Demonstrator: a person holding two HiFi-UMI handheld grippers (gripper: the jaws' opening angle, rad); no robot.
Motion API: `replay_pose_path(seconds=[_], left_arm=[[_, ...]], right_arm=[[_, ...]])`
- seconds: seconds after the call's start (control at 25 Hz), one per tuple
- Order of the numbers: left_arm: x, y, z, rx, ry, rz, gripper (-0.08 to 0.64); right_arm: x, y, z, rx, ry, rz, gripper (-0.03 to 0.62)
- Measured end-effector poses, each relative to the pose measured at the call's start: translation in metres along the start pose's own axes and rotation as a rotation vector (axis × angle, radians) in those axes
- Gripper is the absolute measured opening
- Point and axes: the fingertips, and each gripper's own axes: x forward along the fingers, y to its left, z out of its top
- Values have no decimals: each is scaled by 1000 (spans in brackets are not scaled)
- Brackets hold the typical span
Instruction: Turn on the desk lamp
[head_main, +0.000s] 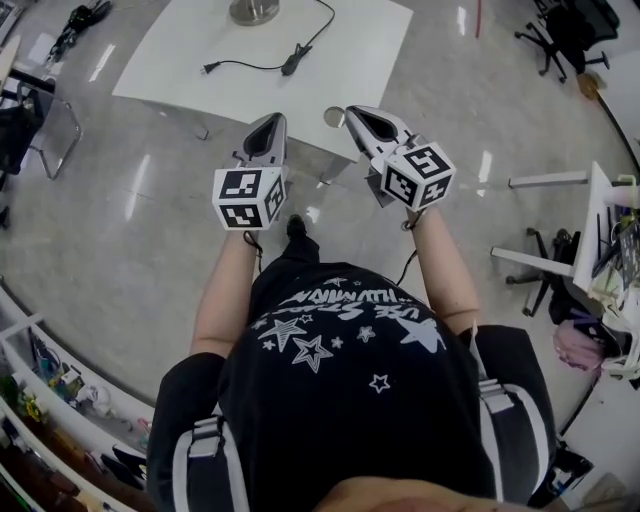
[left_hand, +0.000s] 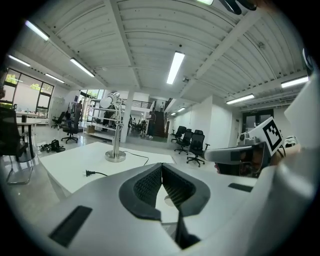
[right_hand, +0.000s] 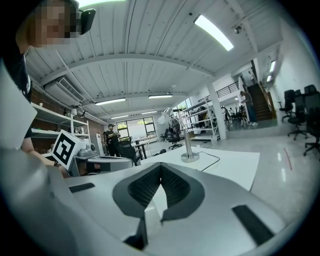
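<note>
As left gripper and right gripper sit short of the tabletop, fingers closed, empty: probably transit posture; desk lamp top centre.

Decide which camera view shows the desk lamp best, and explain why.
The left gripper view: the desk lamp stands whole and largest, base to head. The right gripper view shows it smaller, against clutter; the head view catches only its base.

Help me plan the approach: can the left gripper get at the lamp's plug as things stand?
Probably not yet. The left gripper hangs near the edge of the white table, jaws shut, and the plug lies farther in. Nothing stands between them.
</note>
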Motion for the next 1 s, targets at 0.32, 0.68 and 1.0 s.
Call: replay_pose_path(seconds=[0.32, 0.68, 1.0], left_arm=[[28, 44, 4, -5, 24, -24, 11], [50, 72, -2, -13, 53, -88, 11], [54, 78, -11, -27, 59, -81, 11]], right_arm=[[46, -10, 16, 5, -4, -49, 5], [72, -16, 12, 37, -3, -122, 5], [77, -25, 13, 33, 1, -127, 5]])
